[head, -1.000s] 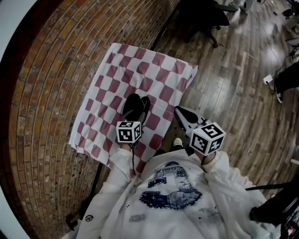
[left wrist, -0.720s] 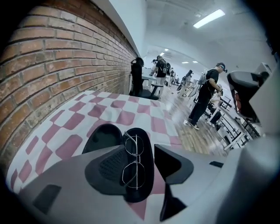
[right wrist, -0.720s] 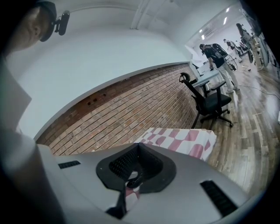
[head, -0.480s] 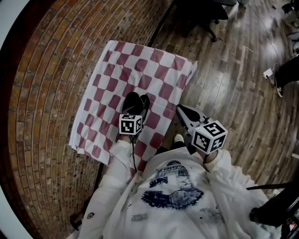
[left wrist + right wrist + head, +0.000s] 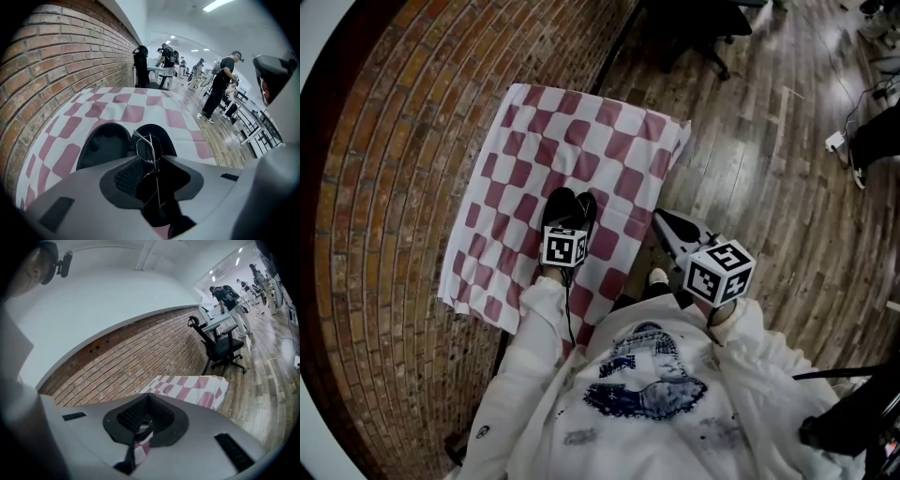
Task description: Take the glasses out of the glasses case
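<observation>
Reaching down over the open black glasses case [image 5: 567, 208] at the middle of the head view, the left tongs [image 5: 151, 161] have just been closing. The wire-framed glasses [image 5: 148, 149] stand between the jaws, but a gap shows on either side of the thin rim, so the pads do not yet press on it. The glasses sit in the case's right-hand half as the left gripper view shows it. The case lies open on the red-and-white checked cloth [image 5: 581, 141] covering the tabletop.

The right tongs [image 5: 673, 232] hang right of centre, beyond the cloth's edge, jaws drawn together on nothing.

Doing this well likely means a soft pinch on the metal rim or bridge rather than the lens, then a straight lift so the arms clear the case wall. The case looks light and unheld and may ride up with the frame, so the idle right tongs could steady its rim.
</observation>
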Motion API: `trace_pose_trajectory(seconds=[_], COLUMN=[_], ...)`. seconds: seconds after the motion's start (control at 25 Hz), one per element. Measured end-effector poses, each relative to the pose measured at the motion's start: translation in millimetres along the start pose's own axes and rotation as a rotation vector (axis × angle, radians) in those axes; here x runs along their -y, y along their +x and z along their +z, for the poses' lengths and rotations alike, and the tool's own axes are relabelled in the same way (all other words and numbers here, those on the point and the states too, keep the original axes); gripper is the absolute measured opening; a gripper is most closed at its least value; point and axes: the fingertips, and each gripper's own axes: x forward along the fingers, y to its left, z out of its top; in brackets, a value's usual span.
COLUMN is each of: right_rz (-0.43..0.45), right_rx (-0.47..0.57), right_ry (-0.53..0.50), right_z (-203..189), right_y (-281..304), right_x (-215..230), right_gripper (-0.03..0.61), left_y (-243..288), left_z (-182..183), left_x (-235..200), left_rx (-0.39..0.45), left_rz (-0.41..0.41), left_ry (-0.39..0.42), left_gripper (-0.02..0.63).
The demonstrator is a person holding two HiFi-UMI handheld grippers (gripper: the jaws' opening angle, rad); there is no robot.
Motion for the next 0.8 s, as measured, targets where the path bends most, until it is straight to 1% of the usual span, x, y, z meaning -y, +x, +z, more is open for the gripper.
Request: trace_pose_trajectory(seconds=[0.12, 0.2, 0.68, 0.8], right_rz=[-0.004, -0.005, -0.006, -0.007], right_rx=[-0.002, -0.003, 0.0, 0.002], right_ry=[0.007, 0.01, 0.015, 0.018], right_z=[-0.5, -0.9, 0.7, 2.0], right_y=[0.5, 0.2, -1.9, -3.0], right_x=[1.9, 2.4, 4.0, 4.5], right_gripper=[0.014, 0.014, 0.014, 0.014], left_y=[4.1, 5.5, 9.4, 6.6], left_z=[-4.4, -5.9, -7.3, -6.5], left_x=[2.4, 3.4, 5.2, 5.4], left_rx=[-0.039, -0.049, -0.055, -0.051], left_rz=[0.009, 0.014, 0.011, 0.01], left_ry=[0.048, 0.064, 0.061, 0.049], left_gripper=[0.113, 0.1, 0.055, 0.044])
